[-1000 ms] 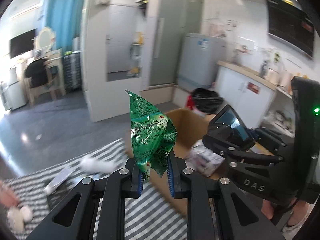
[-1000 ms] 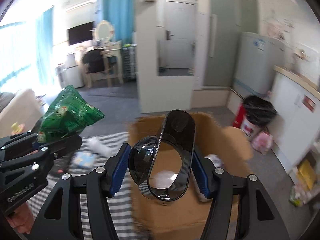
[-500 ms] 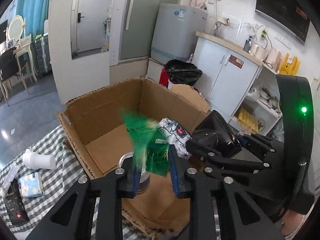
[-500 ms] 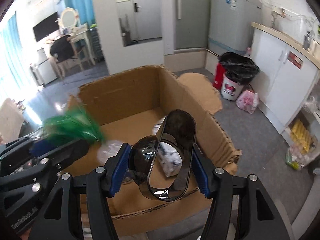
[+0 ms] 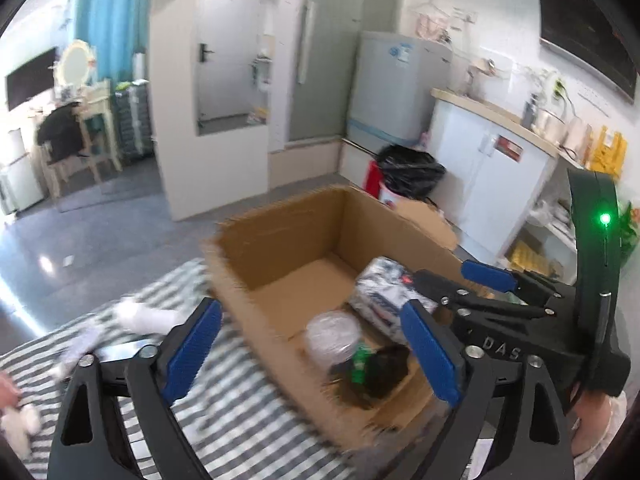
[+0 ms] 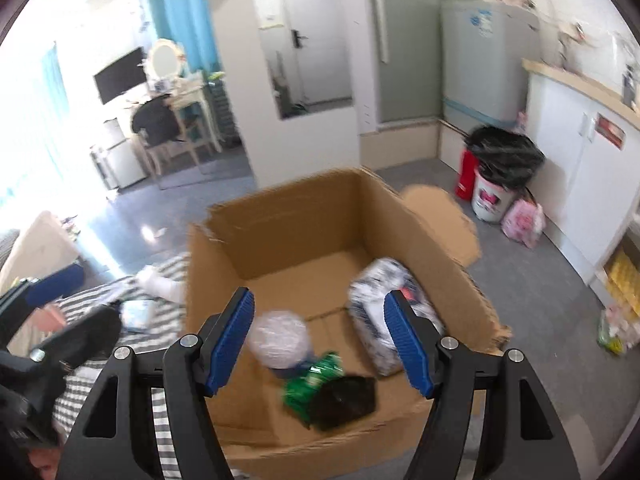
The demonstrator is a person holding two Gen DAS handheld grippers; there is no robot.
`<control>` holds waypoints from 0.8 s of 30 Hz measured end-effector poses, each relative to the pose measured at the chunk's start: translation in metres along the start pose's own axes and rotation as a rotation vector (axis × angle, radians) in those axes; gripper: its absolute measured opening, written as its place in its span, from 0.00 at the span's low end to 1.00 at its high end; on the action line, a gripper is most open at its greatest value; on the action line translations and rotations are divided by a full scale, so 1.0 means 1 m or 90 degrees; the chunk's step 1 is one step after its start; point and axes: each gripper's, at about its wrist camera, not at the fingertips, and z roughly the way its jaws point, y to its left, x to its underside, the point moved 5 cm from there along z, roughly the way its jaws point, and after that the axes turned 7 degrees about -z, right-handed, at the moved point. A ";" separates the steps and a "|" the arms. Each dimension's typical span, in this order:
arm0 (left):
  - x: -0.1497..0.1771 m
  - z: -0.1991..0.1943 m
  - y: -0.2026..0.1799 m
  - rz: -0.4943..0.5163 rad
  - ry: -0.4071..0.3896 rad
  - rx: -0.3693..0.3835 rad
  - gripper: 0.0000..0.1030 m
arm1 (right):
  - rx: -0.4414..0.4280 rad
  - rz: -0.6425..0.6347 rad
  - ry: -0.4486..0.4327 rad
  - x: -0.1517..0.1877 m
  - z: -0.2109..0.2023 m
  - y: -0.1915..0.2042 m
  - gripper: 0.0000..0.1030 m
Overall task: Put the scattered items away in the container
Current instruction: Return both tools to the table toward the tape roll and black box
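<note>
An open cardboard box (image 5: 280,236) (image 6: 288,224) stands at the edge of a striped cloth. Inside lie a green snack bag (image 6: 310,380) (image 5: 360,360), a black sunglasses-like item (image 6: 346,400) (image 5: 380,372), a clear round lid (image 6: 278,338) (image 5: 332,338) and a white printed pack (image 6: 380,312) (image 5: 380,292). My left gripper (image 5: 312,348) is open and empty above the box's near left edge. My right gripper (image 6: 320,336) is open and empty above the box; it also shows in the left wrist view (image 5: 452,300).
On the striped cloth (image 5: 240,420) left of the box lie a white bottle (image 5: 140,316) (image 6: 160,284), a tissue pack (image 6: 136,314) and other small items. A black-bagged bin (image 6: 500,168) and white cabinets (image 6: 580,160) stand to the right.
Both grippers opened. The green bag fell from the left gripper and the black item from the right gripper; both now lie in the box.
</note>
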 end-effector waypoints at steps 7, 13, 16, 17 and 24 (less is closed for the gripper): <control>0.009 -0.089 0.113 -0.076 -0.063 -0.117 1.00 | -0.089 -0.078 -0.028 -0.005 -0.011 0.082 0.67; 0.054 -0.132 0.216 -0.147 -0.058 -0.242 1.00 | -0.160 -0.147 -0.013 0.008 -0.001 0.161 0.68; 0.083 -0.144 0.260 -0.172 -0.048 -0.280 1.00 | -0.187 -0.181 -0.001 0.019 0.010 0.197 0.68; 0.094 -0.147 0.272 -0.178 -0.045 -0.293 1.00 | -0.185 -0.195 0.007 0.024 0.015 0.208 0.68; 0.151 -0.140 0.338 -0.218 -0.023 -0.316 1.00 | -0.187 -0.246 0.079 0.050 0.055 0.275 0.68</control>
